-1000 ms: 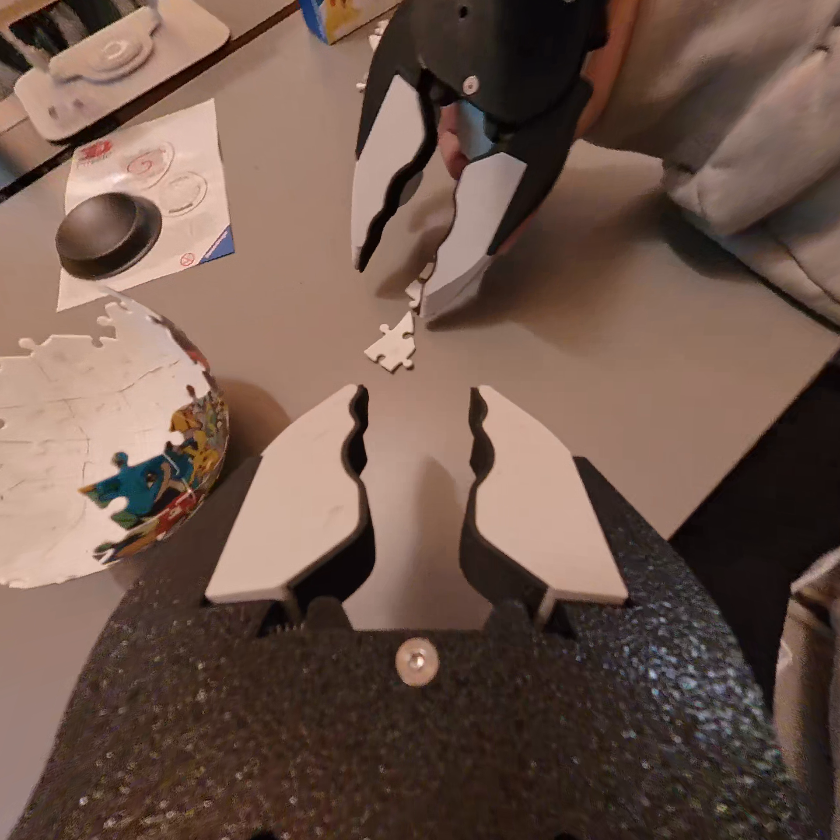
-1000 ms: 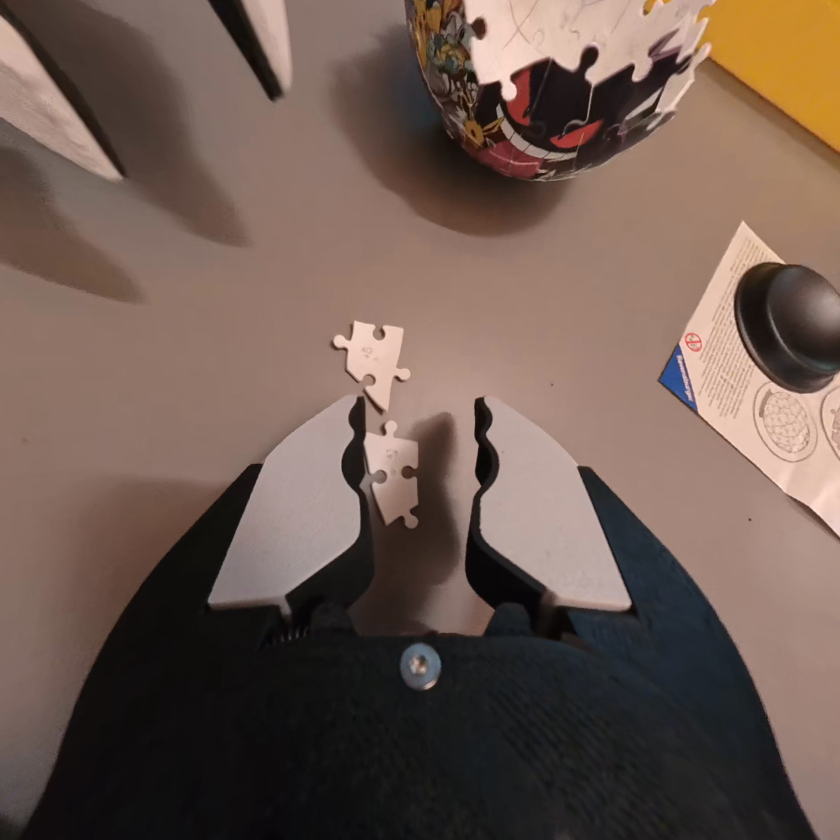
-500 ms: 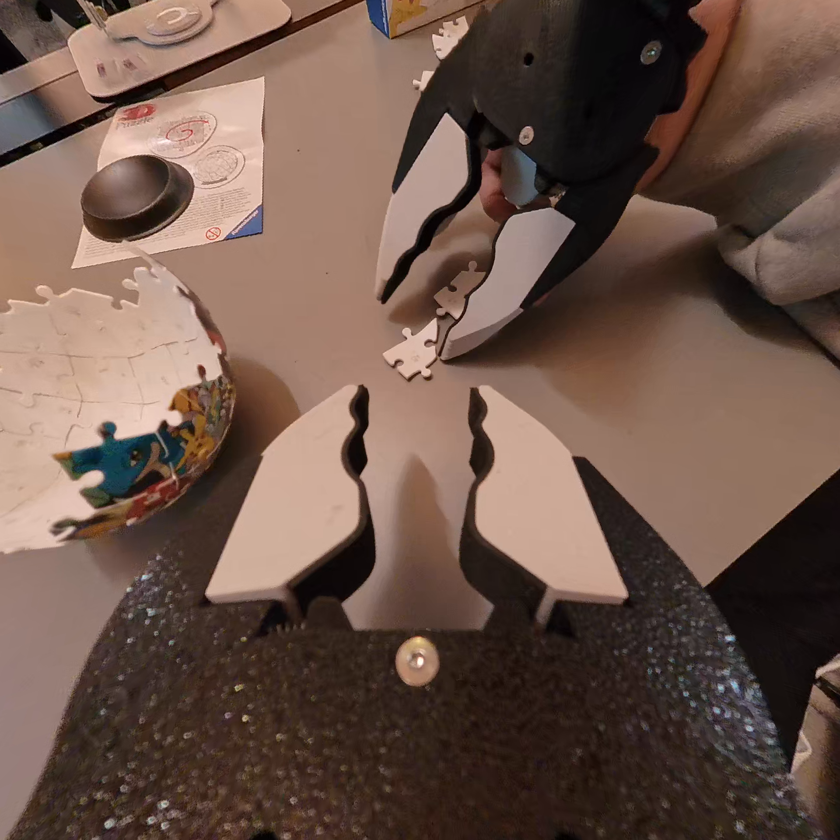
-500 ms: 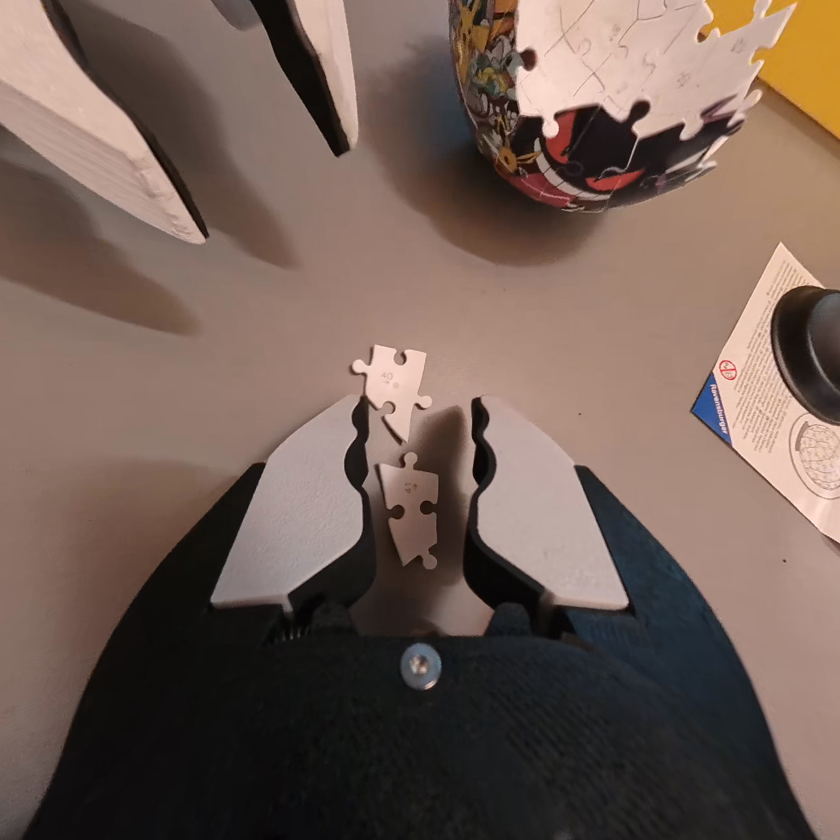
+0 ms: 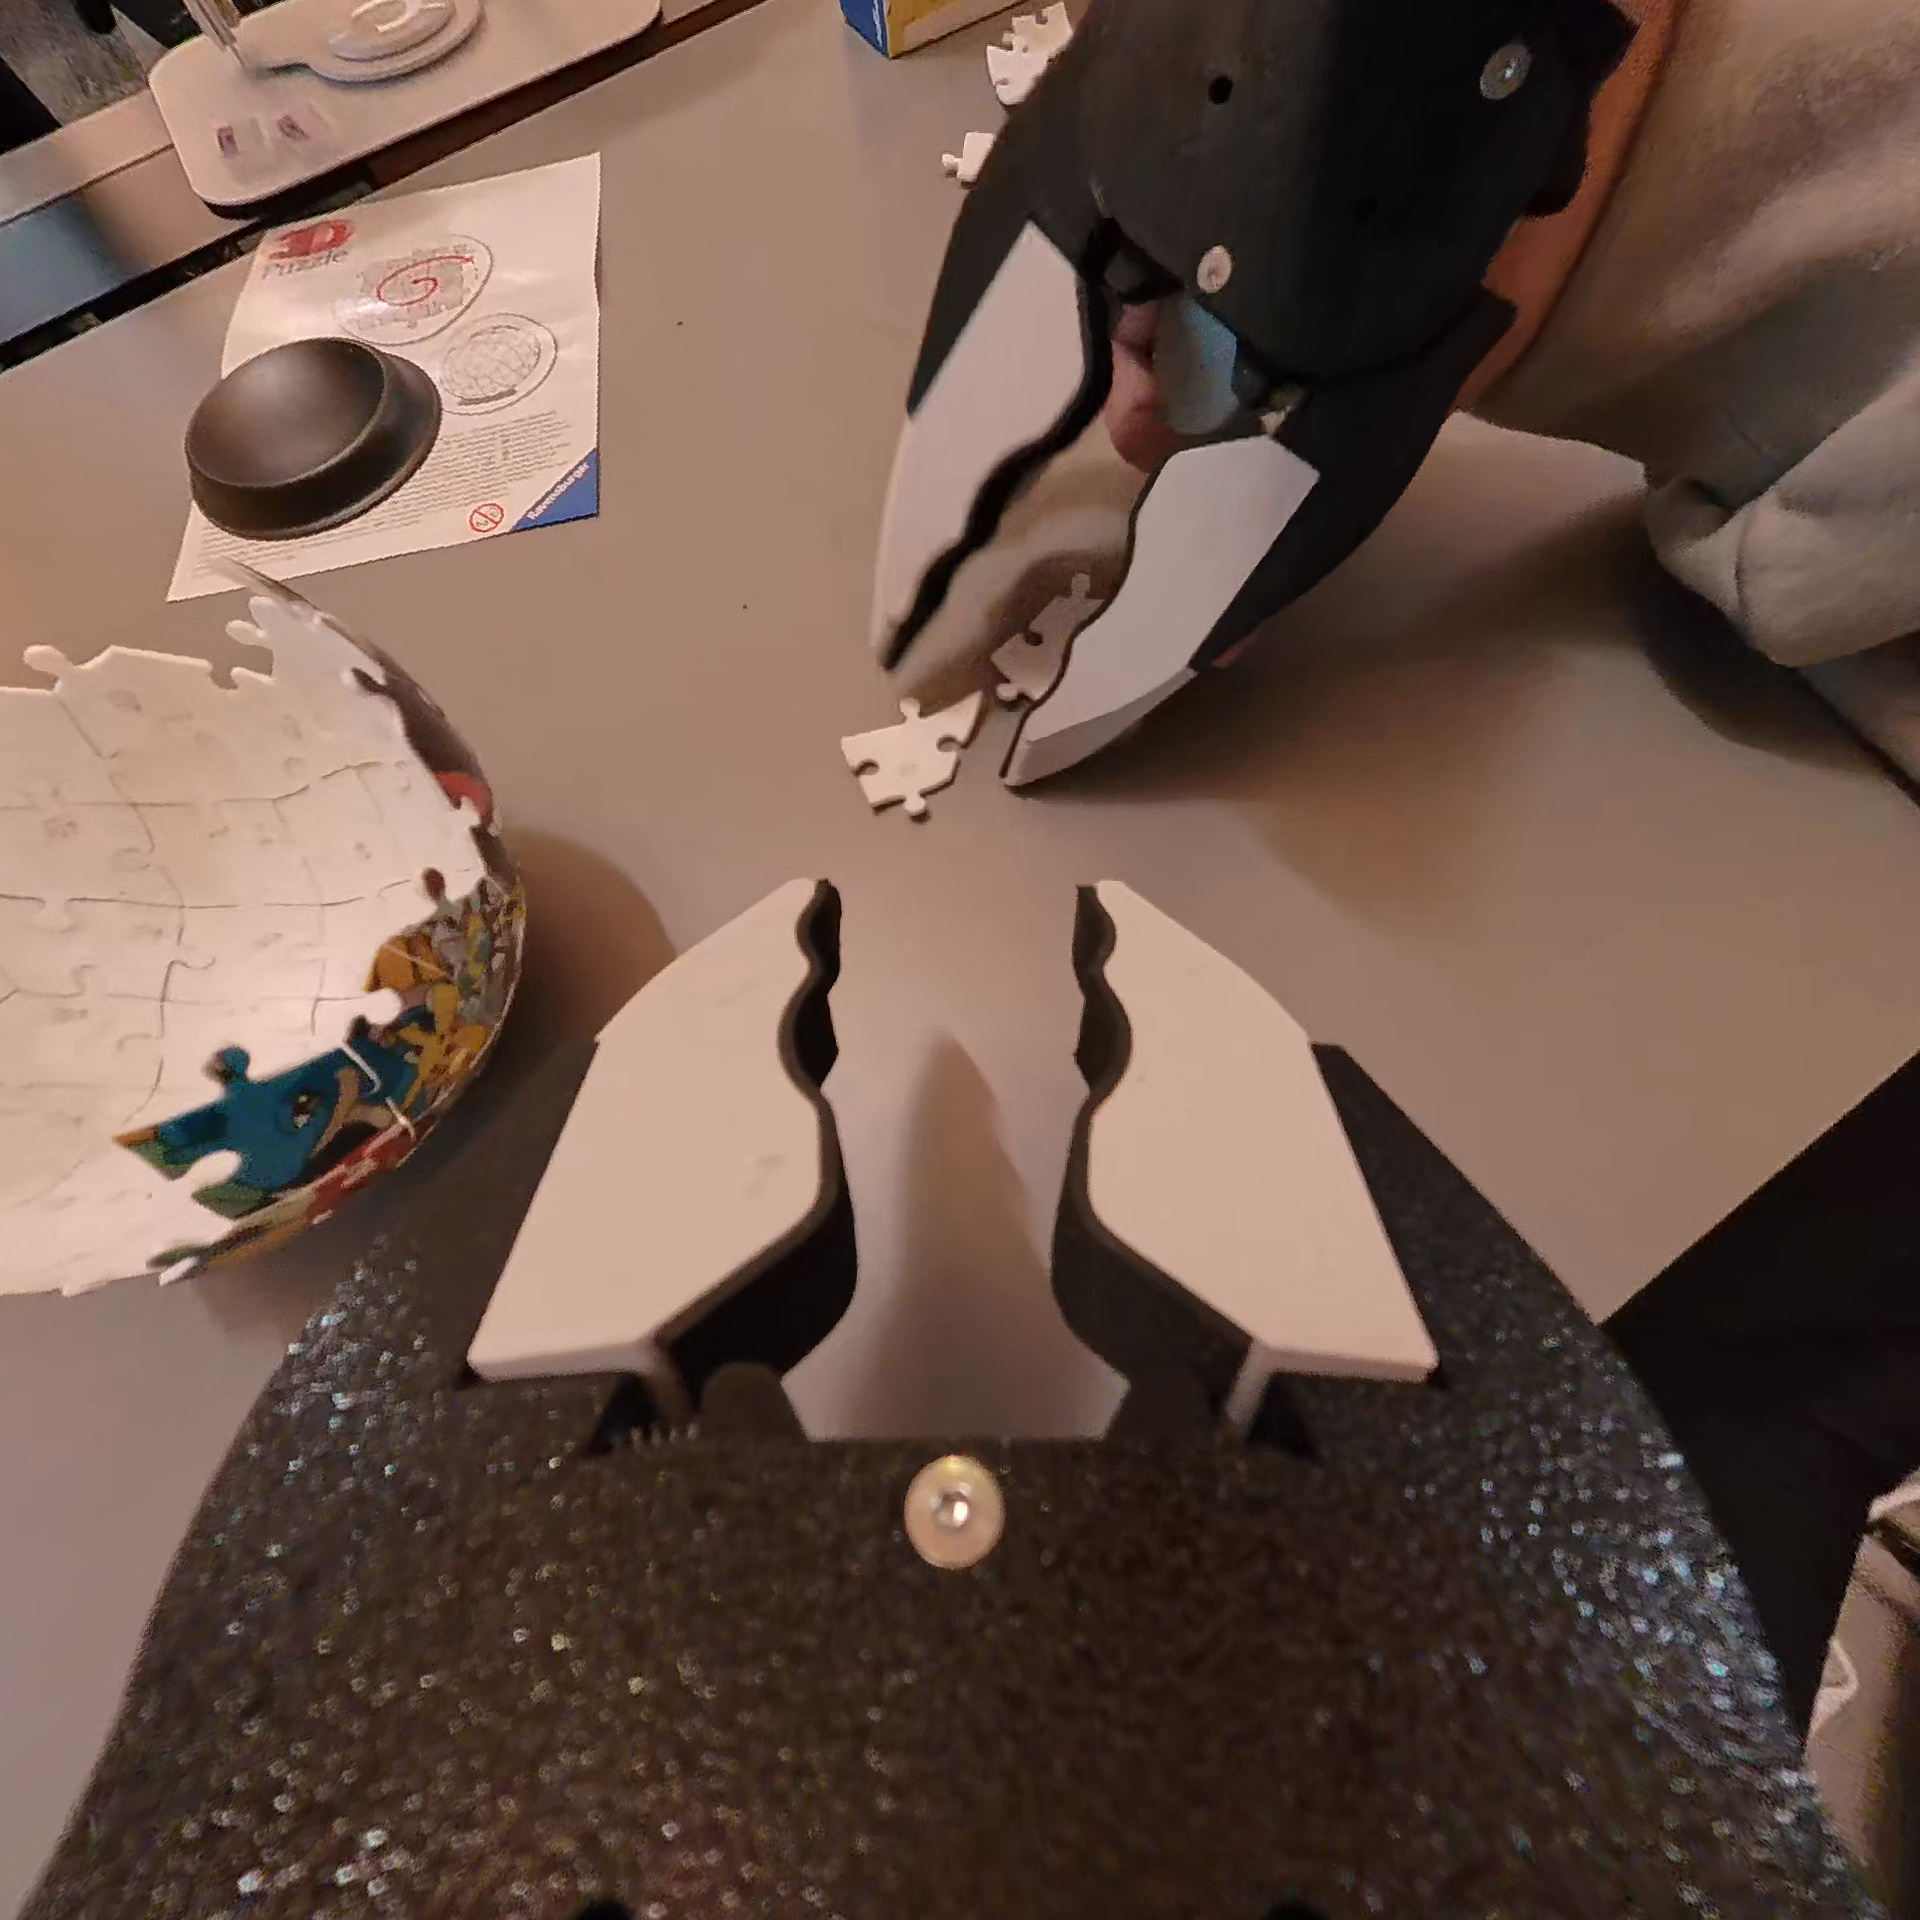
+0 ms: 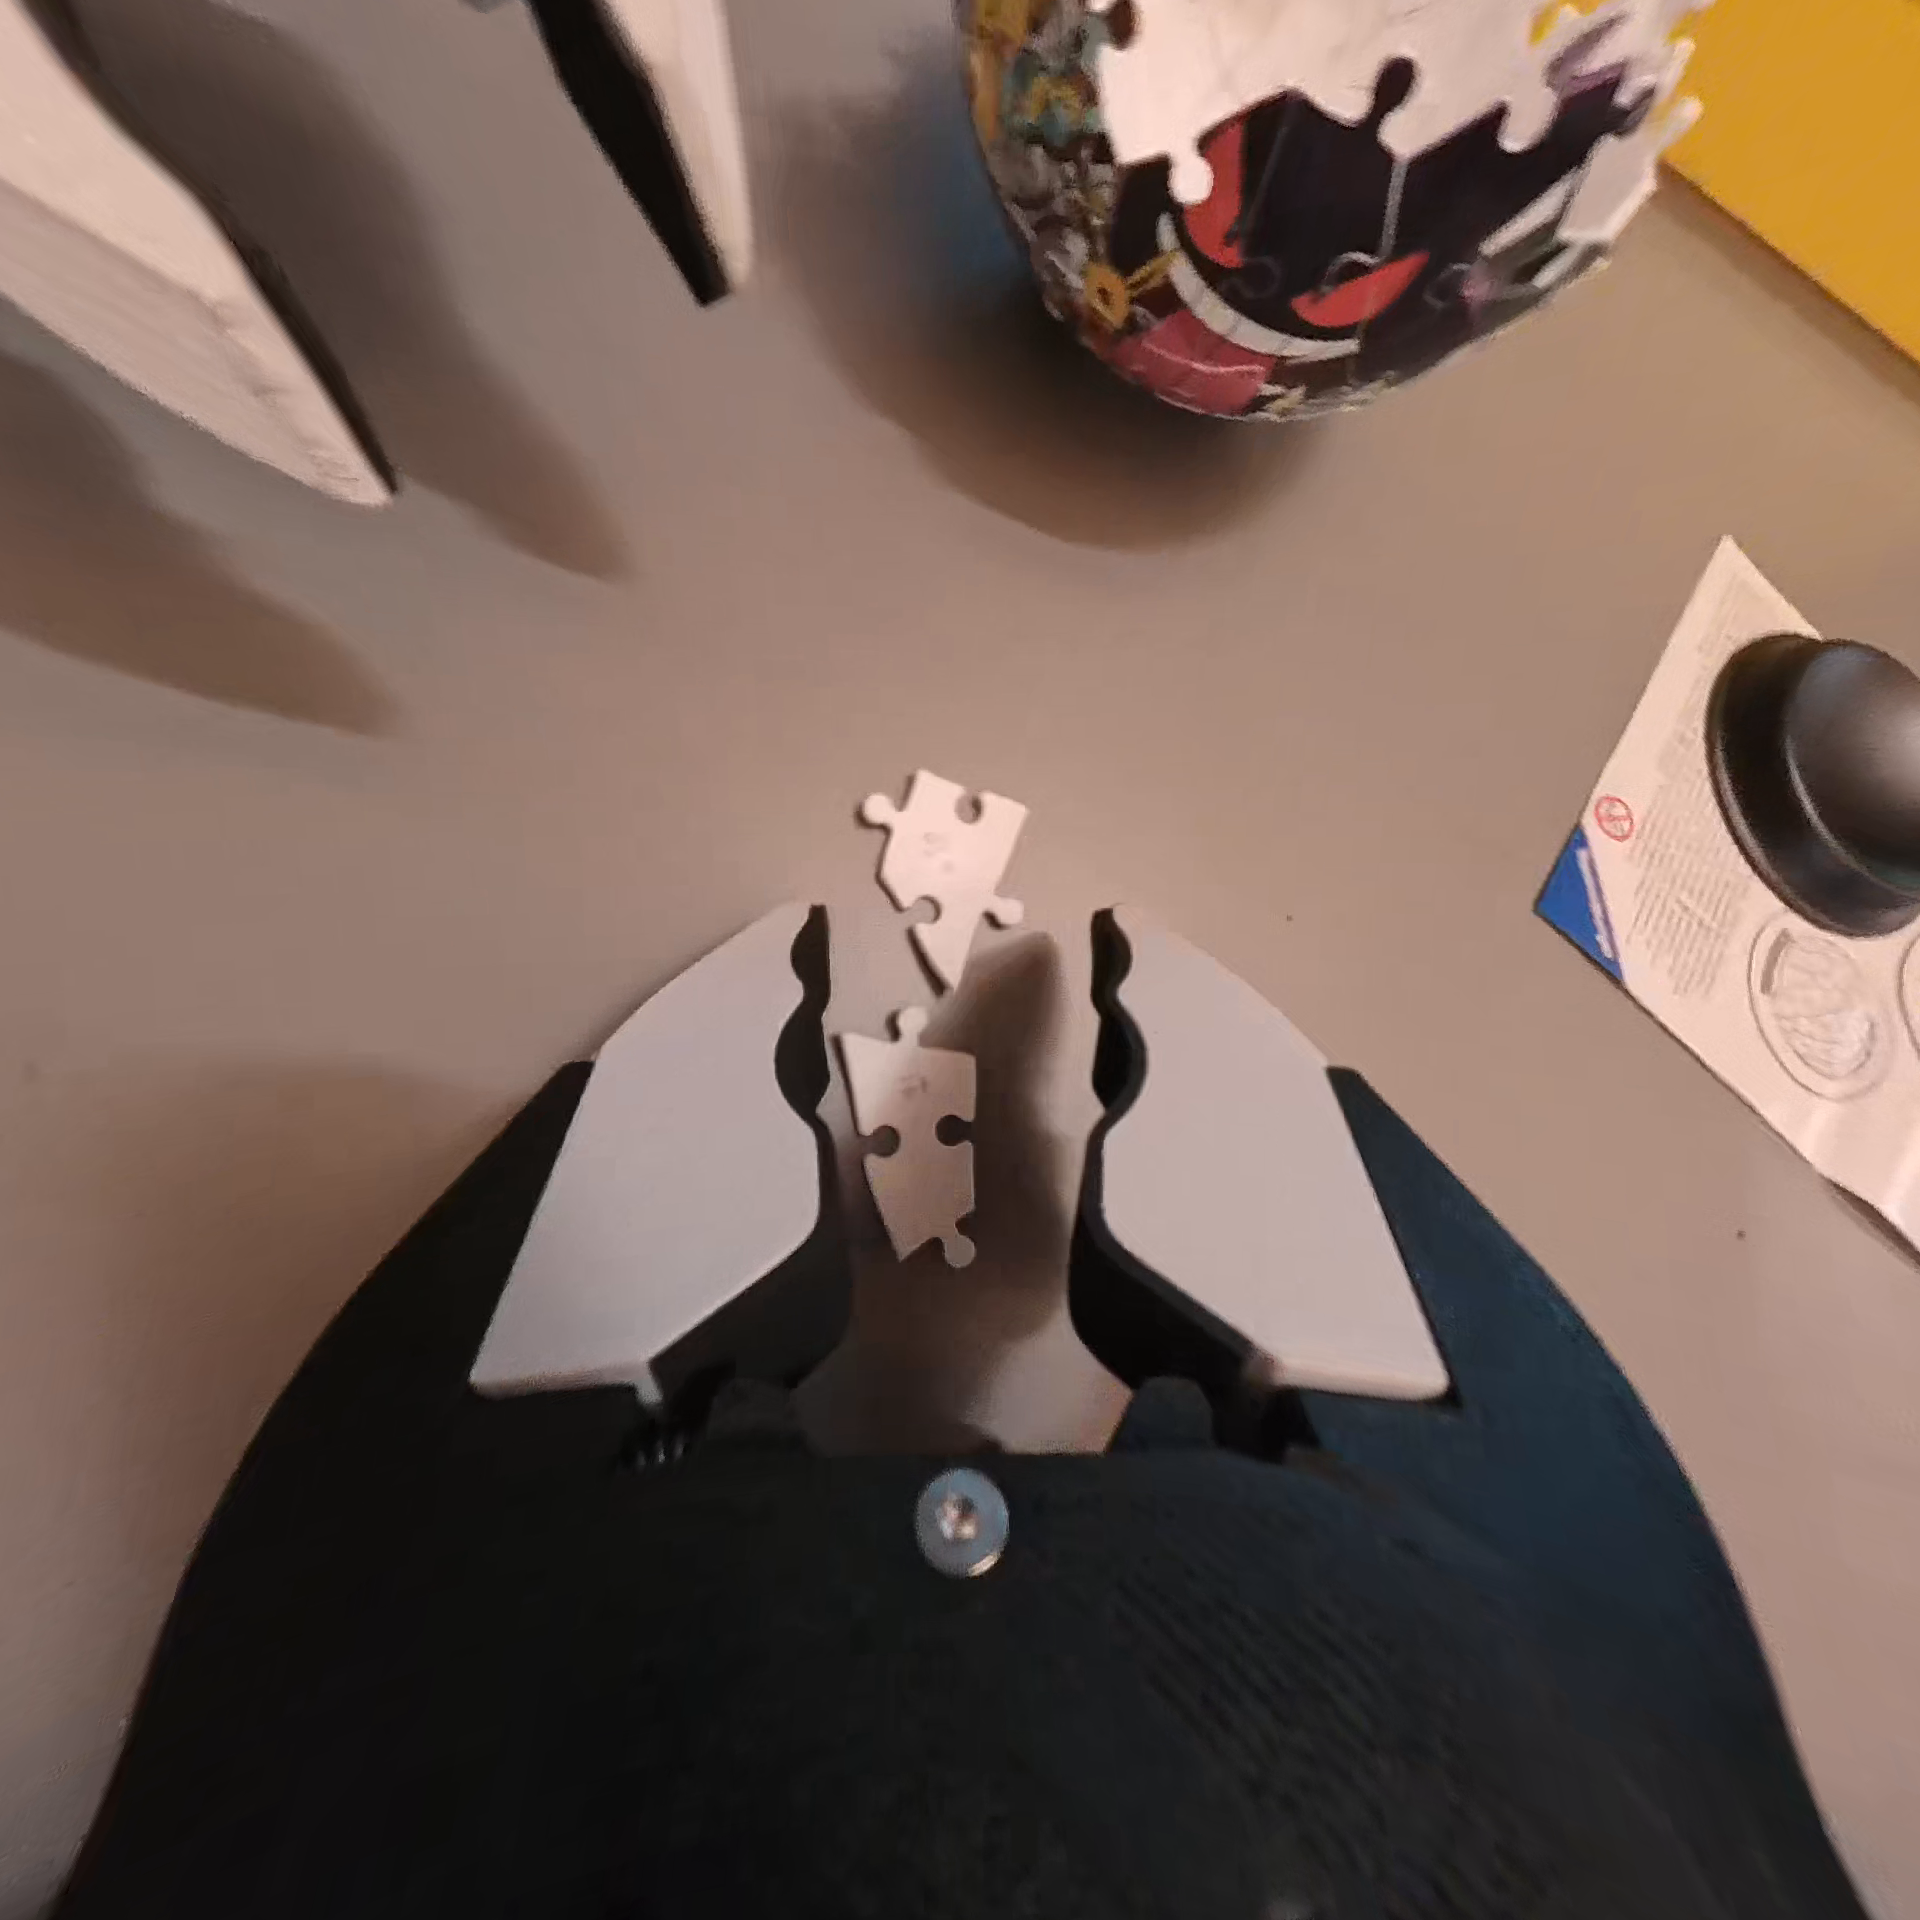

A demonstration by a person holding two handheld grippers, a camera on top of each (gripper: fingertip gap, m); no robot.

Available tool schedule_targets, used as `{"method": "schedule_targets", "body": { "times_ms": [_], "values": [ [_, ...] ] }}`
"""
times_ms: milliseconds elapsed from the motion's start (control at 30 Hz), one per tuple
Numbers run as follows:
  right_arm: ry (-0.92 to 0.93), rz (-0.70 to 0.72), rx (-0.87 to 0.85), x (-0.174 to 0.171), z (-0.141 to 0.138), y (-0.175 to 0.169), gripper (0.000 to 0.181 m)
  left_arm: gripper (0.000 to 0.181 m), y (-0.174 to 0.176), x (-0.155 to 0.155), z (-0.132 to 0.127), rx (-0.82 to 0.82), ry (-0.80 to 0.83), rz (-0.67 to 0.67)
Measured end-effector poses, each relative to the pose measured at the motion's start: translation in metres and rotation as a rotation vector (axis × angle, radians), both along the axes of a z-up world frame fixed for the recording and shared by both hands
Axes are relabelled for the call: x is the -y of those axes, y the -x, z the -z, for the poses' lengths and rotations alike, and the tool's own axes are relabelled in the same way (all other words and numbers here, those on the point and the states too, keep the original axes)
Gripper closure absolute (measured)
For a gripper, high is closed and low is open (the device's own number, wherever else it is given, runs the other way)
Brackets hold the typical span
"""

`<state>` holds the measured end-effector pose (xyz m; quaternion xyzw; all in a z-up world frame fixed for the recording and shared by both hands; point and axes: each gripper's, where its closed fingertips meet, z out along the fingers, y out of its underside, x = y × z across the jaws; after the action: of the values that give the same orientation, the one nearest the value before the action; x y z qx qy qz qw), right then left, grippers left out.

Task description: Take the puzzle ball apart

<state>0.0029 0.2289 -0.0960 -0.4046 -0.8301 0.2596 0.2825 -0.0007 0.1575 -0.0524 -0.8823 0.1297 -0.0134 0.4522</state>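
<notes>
The half-open puzzle ball [image 5: 208, 997], white inside and colourful outside, rests on the grey table [image 5: 675, 644] to the left of my left gripper [image 5: 954, 899]; it also shows at the top of the right wrist view [image 6: 1299, 208]. My left gripper is open and empty above the table. My right gripper [image 6: 961, 920] is open, low over two loose white pieces: one [image 6: 920, 1138] lies between its fingers, the other [image 6: 945, 878] just past the tips. In the left wrist view the right gripper [image 5: 956, 717] stands opposite, with the two pieces [image 5: 909, 753] at its tips.
A black ball stand [image 5: 312, 436] sits on a paper instruction sheet [image 5: 520, 301] at the back left; both also show in the right wrist view [image 6: 1829, 769]. Loose pieces [image 5: 1023, 62] and a box lie at the far edge. A person's sleeve [image 5: 1766, 312] is at right. Left tips to right tips: about 9 cm.
Both grippers have drawn closer together and to the ball. The right gripper has slid forward over the two loose pieces. Both stay open.
</notes>
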Motion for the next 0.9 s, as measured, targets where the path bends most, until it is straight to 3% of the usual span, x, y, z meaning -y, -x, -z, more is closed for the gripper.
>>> {"method": "schedule_targets", "body": {
  "times_ms": [200,367,500,533,567,600,700,800,900],
  "values": [
    [0.091,0.051,0.005,0.006,0.002,0.011,0.127,0.139,-0.001,0.003,0.0,0.02,-0.006,0.008],
    [0.138,0.055,0.062,0.01,0.006,0.01,0.164,0.139,-0.004,0.006,0.004,0.019,-0.001,0.028],
    [0.13,0.012,0.061,0.014,0.005,0.008,0.17,0.138,-0.003,0.006,0.004,0.025,0.0,0.029],
    [0.1,0.0,0.051,0.014,0.005,0.007,0.162,0.138,-0.002,0.006,0.004,0.029,-0.002,0.028],
    [0.065,0.0,0.026,0.012,0.001,0.007,0.138,0.138,-0.001,0.006,0.003,0.032,-0.003,0.027],
    [0.035,0.012,-0.009,0.008,-0.004,0.01,0.126,0.138,-0.001,0.006,0.003,0.033,-0.003,0.026],
    [0.055,0.05,-0.06,0.003,-0.014,0.016,0.129,0.138,0.002,0.008,0.004,0.032,-0.002,0.021],
    [0.062,0.1,0.016,-0.005,0.002,0.013,0.127,0.138,0.001,0.008,0.004,0.044,-0.003,0.022],
    [0.133,0.113,0.034,-0.002,0.003,0.014,0.136,0.138,0.0,0.008,0.006,0.047,0.001,0.029]
  ]
}}
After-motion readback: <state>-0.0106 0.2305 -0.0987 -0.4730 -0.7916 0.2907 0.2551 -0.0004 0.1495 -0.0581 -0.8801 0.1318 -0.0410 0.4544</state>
